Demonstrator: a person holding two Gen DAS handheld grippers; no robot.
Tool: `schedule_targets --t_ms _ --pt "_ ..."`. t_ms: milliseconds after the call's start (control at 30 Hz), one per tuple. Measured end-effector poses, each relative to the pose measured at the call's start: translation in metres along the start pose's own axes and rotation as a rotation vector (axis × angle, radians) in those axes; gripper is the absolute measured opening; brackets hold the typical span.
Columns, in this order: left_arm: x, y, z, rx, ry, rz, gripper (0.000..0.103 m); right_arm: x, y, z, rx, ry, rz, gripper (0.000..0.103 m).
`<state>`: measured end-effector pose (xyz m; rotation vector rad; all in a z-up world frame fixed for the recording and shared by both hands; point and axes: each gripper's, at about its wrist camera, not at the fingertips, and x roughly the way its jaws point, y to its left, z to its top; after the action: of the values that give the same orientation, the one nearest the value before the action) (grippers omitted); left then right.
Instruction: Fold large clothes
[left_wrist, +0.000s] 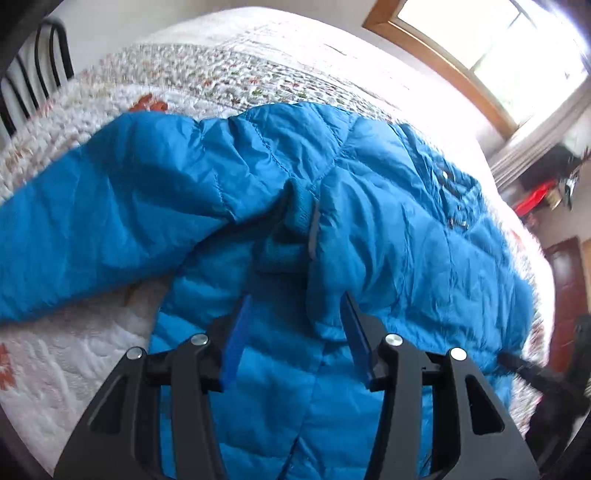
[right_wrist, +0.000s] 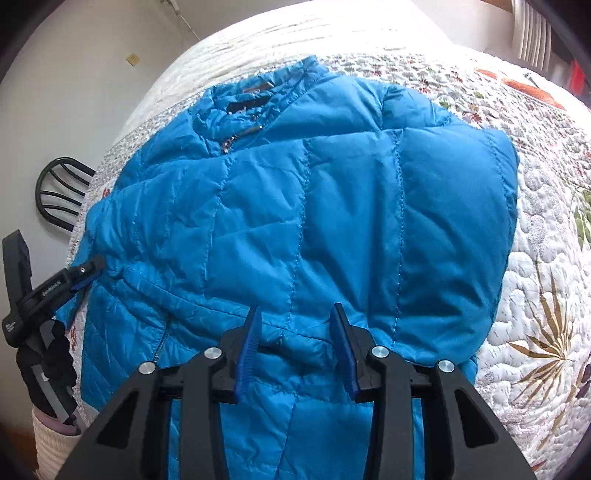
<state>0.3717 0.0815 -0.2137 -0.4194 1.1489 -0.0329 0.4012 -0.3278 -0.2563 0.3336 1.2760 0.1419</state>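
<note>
One blue quilted jacket is spread on a bed under a white floral quilt. The collar, with a dark label inside whose writing cannot be read, lies at the jacket's far end in the right wrist view. One sleeve is seen folded across the jacket's body in the left wrist view, its knit cuff lying near the middle of the jacket.

Two grippers are seen. The left gripper is held over the jacket just short of the cuff, jaws apart; cloth bulges between them, but no pad is seen pressing on it. From the right wrist camera it is seen at the jacket's side edge, and small white lettering on its black body is too small to be read. The right gripper is poised at the jacket's near hem, jaws apart, nothing clamped.

One dark metal chair back is seen beyond the jacket's left side. One window is seen beyond the jacket.
</note>
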Motion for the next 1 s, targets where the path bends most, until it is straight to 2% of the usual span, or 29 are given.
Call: schedule_targets --t_ms 67,133,167,200,267,333,367,433,467,533,600,667,733,800,900,1000 --pt "0.011 0.008 0.007 -0.048 0.016 -0.045 0.050 0.003 -0.002 -0.001 0.003 0.004 0.001 0.039" --pt "0.011 0.009 0.010 -0.056 0.001 -0.082 0.035 0.004 -0.003 0.000 0.008 0.007 0.009 0.039" --pt "0.011 0.006 0.011 -0.055 0.004 -0.119 0.014 0.004 -0.004 0.000 0.012 0.009 0.013 0.039" --pt "0.010 0.004 0.012 -0.052 0.000 -0.134 0.009 0.004 -0.004 0.000 0.012 0.010 0.014 0.039" --pt "-0.001 -0.004 0.013 -0.004 -0.057 -0.101 0.007 0.004 -0.004 -0.002 0.006 0.007 0.011 0.039" --pt "-0.010 -0.014 0.012 0.074 -0.116 -0.065 0.006 0.005 -0.003 -0.003 0.001 0.003 0.005 0.039" --pt "-0.006 -0.016 0.012 0.092 -0.101 -0.034 0.006 0.006 -0.003 -0.004 -0.001 0.003 0.000 0.039" --pt "0.018 -0.006 0.016 0.055 0.008 -0.005 0.008 0.008 -0.002 -0.004 -0.005 0.010 -0.008 0.039" --pt "0.026 -0.001 0.016 0.037 0.040 -0.012 0.011 0.008 -0.002 -0.003 -0.006 0.012 -0.010 0.039" --pt "0.021 0.005 0.017 0.015 0.050 -0.038 0.012 0.009 -0.002 -0.001 -0.003 0.018 -0.002 0.039" --pt "0.007 0.007 0.018 -0.009 0.040 -0.025 0.023 0.004 -0.006 -0.001 0.013 0.017 0.013 0.039" --pt "-0.014 0.005 0.015 -0.009 -0.011 0.018 0.029 -0.006 -0.005 -0.003 0.015 0.002 0.008 0.039" --pt "-0.035 -0.005 0.008 0.025 -0.075 0.093 0.034 -0.013 -0.001 -0.004 -0.003 -0.009 -0.021 0.039" --pt "-0.044 -0.021 0.003 0.081 -0.099 0.107 0.035 -0.013 0.005 -0.004 -0.012 0.006 -0.052 0.039" --pt "-0.034 -0.045 -0.005 0.174 -0.078 0.118 0.035 -0.002 0.012 -0.003 -0.025 0.035 -0.092 0.039" --pt "0.000 -0.055 -0.009 0.220 -0.003 0.184 0.036 0.007 0.017 -0.003 -0.033 0.039 -0.135 0.039"
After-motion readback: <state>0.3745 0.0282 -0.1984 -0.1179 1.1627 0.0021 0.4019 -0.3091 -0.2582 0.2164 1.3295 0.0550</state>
